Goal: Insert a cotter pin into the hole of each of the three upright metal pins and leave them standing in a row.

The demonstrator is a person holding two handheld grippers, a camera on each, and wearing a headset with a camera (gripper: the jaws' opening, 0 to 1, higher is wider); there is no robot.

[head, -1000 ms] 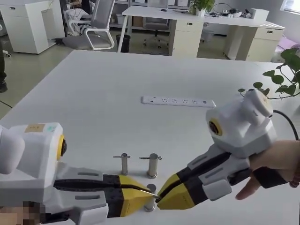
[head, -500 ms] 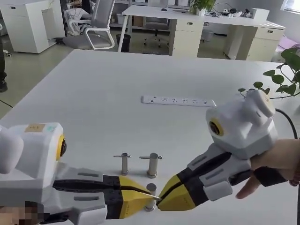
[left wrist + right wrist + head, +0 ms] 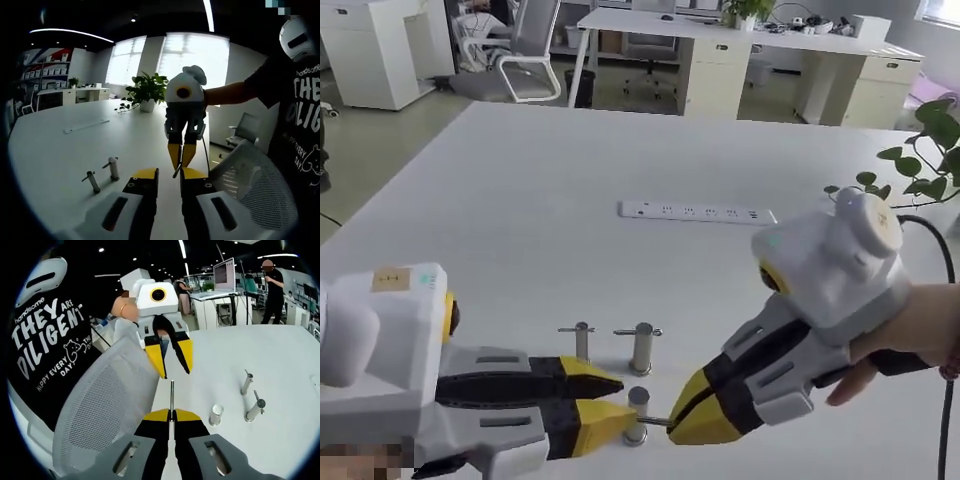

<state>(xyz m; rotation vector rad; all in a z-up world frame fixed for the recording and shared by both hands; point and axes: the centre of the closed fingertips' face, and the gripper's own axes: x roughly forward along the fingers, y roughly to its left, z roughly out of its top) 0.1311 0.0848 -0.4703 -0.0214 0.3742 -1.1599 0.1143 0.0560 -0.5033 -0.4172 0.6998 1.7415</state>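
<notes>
Opening now, the left gripper (image 3: 620,397) has spread its jaws beside the nearest upright pin (image 3: 637,410), while the right gripper (image 3: 677,420) stays clamped on the cotter pin (image 3: 171,396), tip at that pin, so the last insertion looks underway.

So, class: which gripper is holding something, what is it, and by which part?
The right gripper holds a cotter pin by one end, jaws shut on it, the rest sticking out forward. The left gripper, jaws open, holds nothing.
</notes>
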